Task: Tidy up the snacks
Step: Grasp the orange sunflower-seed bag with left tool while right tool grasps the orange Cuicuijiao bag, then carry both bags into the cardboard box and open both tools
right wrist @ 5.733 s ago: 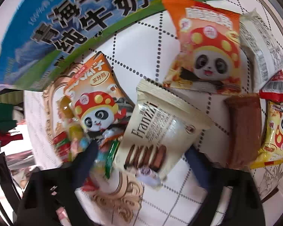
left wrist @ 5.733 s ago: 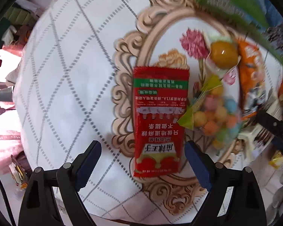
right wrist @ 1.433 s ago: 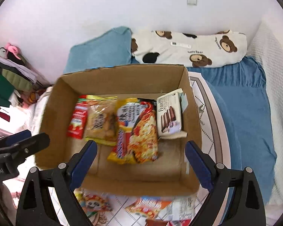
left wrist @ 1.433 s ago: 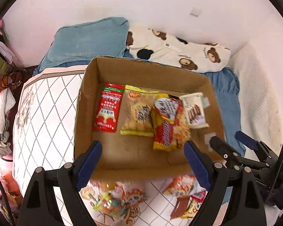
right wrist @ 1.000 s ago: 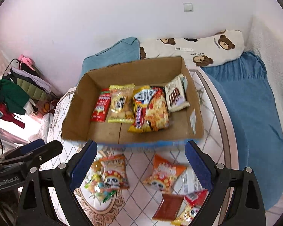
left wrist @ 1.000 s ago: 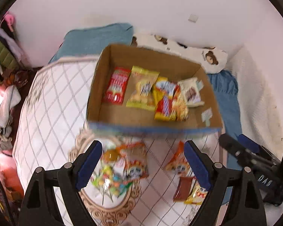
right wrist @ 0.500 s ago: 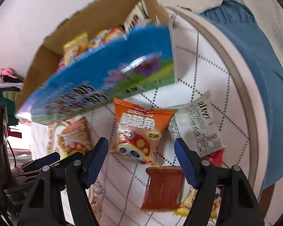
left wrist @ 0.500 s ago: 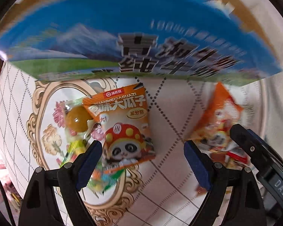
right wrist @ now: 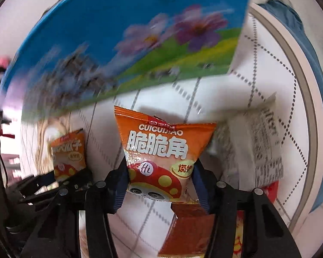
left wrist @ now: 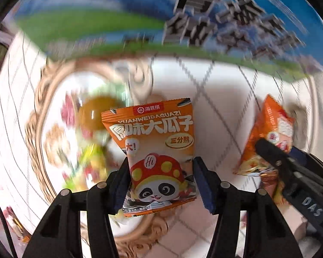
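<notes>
Left tool (left wrist: 160,186) is gripping the sunflower seed packet (left wrist: 155,152) and right tool (right wrist: 159,185) is gripping the orange crisps packet (right wrist: 161,150), both by the printed box (right wrist: 127,43) on the table (right wrist: 269,81).

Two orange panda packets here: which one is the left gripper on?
The left gripper grips the sunflower-seed packet marked YUANWEIDAGUAZI. The other orange packet, marked CUICUIJIAO, sits between the right gripper's fingers.

Orange foil sunflower-seed packet (left wrist: 159,150) with a red-capped panda; orange foil crisp packet (right wrist: 163,157) likewise; blue-and-green printed cardboard box (right wrist: 122,36) with purple flowers; white diamond-checked table (right wrist: 267,64).
</notes>
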A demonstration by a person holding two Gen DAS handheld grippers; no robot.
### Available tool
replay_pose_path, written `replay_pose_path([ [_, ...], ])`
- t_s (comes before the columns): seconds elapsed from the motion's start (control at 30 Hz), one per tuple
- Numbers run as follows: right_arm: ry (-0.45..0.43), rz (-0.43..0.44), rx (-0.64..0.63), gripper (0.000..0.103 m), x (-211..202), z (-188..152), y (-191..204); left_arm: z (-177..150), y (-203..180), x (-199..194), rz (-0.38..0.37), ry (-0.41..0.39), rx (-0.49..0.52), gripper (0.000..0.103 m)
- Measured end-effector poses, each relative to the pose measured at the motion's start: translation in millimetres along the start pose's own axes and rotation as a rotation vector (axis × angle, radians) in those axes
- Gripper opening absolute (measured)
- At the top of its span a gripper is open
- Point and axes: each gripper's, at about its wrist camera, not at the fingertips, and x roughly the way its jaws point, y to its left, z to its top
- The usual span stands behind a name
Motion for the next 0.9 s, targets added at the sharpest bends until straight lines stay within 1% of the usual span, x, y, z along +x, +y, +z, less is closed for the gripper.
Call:
replay_pose_path([
  [0.07,0.035,-0.008,-0.043,0.056,2,-12,5,-9,7,1,-0.046,0.019,-0.028,0.054],
  [0.13,0.073,-0.013,-0.085,0.056,6,-24,11,-14,14,11,-0.083,0.050,-0.053,0.056],
  [0.2,0.088,-0.019,-0.098,0.056,11,-33,14,-14,19,23,-0.095,0.071,-0.075,0.057],
  [0.27,0.089,-0.024,-0.098,0.057,16,-36,17,-13,18,28,-0.087,0.066,-0.078,0.057],
  [0.33,0.085,-0.039,-0.099,0.057,22,-38,19,-14,15,26,-0.076,0.053,-0.080,0.055],
  [0.4,0.075,-0.046,-0.101,0.056,23,-44,22,-19,1,20,-0.079,0.034,-0.074,0.054],
  [0.47,0.062,-0.037,-0.106,0.053,20,-48,26,-29,-5,6,-0.086,0.015,-0.066,0.053],
  [0.5,0.055,-0.029,-0.106,0.053,13,-49,21,-31,-6,-1,-0.089,0.003,-0.062,0.053],
  [0.57,0.041,-0.006,-0.104,0.052,3,-51,21,-30,-1,-13,-0.097,-0.018,-0.055,0.053],
  [0.7,0.004,0.049,-0.110,0.052,-26,-49,24,-30,-3,-57,-0.137,-0.082,-0.029,0.053],
  [0.8,-0.038,0.104,-0.117,0.052,-58,-42,33,-22,-7,-99,-0.173,-0.142,-0.004,0.053],
  [0.9,-0.092,0.162,-0.123,0.052,-91,-32,41,0,-7,-141,-0.215,-0.184,0.026,0.053],
])
